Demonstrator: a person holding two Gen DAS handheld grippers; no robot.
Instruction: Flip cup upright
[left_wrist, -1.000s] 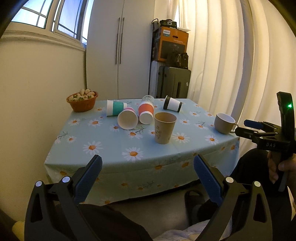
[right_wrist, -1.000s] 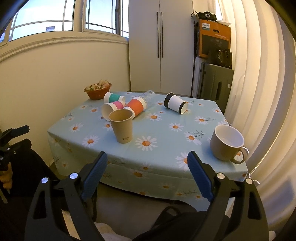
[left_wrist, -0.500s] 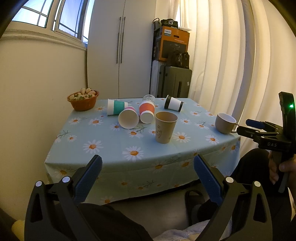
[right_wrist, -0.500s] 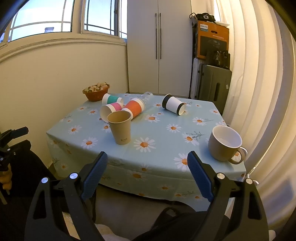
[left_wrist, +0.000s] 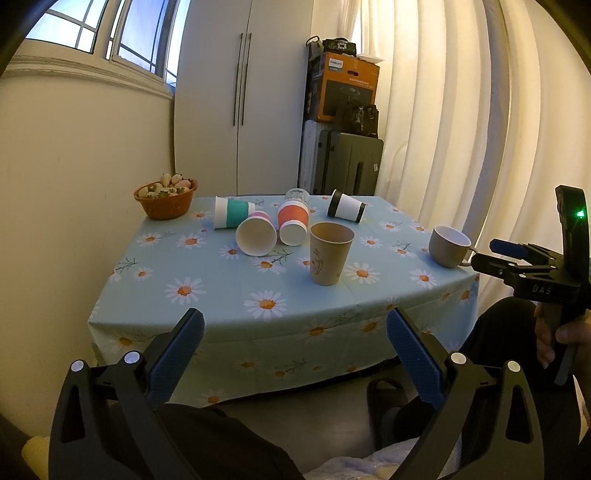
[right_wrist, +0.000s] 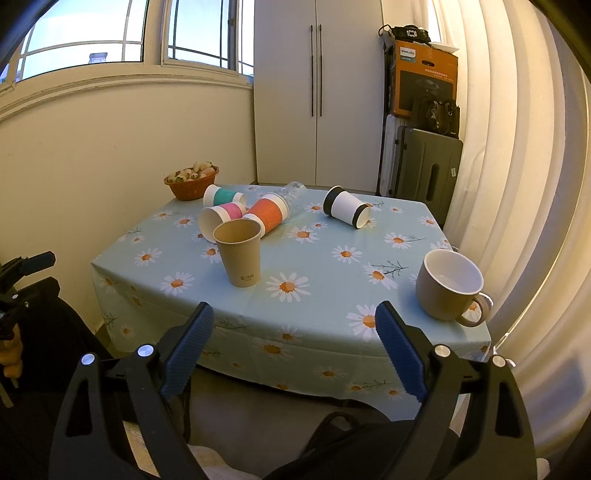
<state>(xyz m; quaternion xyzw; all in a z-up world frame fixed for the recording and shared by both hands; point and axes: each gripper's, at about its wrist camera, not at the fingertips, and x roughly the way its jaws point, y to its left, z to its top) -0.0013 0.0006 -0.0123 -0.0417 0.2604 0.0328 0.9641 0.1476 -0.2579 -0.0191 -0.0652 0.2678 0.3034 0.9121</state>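
- Left wrist view: the left claw (left_wrist: 291, 334) hangs short of the table (left_wrist: 221, 306), jaws spread wide and holding nothing. Straight ahead and beyond it a brown paper cup (left_wrist: 330, 253) stands upright; past that, ahead and to the left, the teal cup (left_wrist: 233, 212), pink cup (left_wrist: 256, 237) and orange cup (left_wrist: 293, 223) lie on their sides in a tight cluster (a clear glass (left_wrist: 297, 195) sits behind them). The black-and-white cup (left_wrist: 345, 206) lies alone farther back.
- Right wrist view: the right claw (right_wrist: 293, 343) is likewise wide open and empty, held before the table's near edge. A mug (right_wrist: 450, 283) stands upright ahead to its right; the black-and-white cup (right_wrist: 346, 206) lies well beyond, ahead and slightly right.
- Likely risk: the clustered cups lie touching or nearly so, and a reach for one could nudge its neighbours into a roll; thin paper may also crush under a hard squeeze, and the standing brown cup sits in the reach path.
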